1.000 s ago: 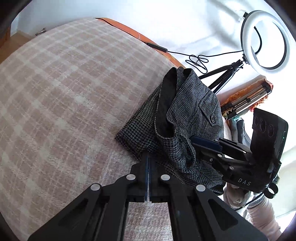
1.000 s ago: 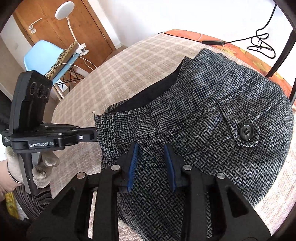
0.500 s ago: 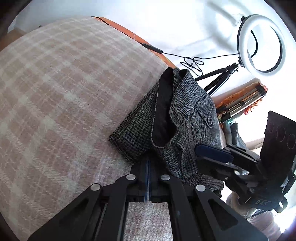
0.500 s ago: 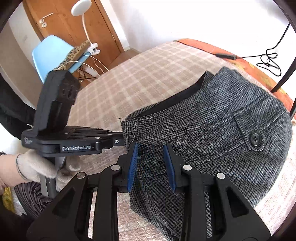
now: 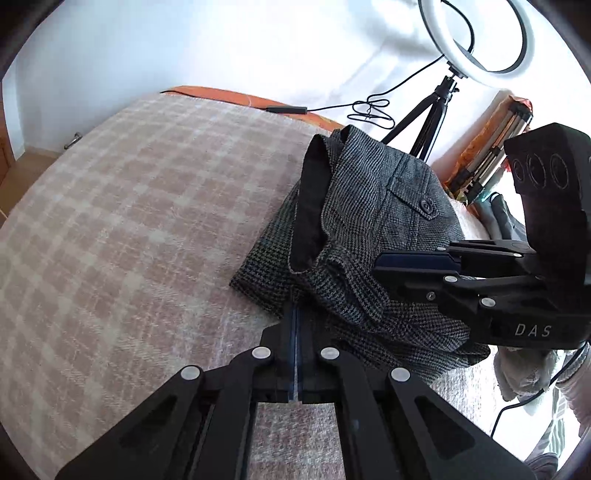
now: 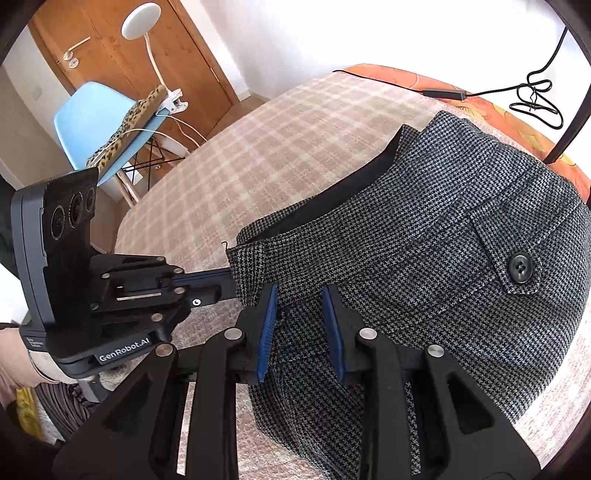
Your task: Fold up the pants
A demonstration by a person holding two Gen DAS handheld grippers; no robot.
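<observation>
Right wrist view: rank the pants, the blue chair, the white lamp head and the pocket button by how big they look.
1. pants
2. blue chair
3. white lamp head
4. pocket button

The chair and lamp sit farther away, so true sizes are unsure.

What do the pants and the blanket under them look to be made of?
Pants: a woven, wool-like cloth in fine grey-black houndstooth, matte, with a smooth black lining at the waistband and a glossy black button, likely plastic. Blanket: a soft, slightly fuzzy weave in beige and cream checks, perhaps wool or a blend.
</observation>
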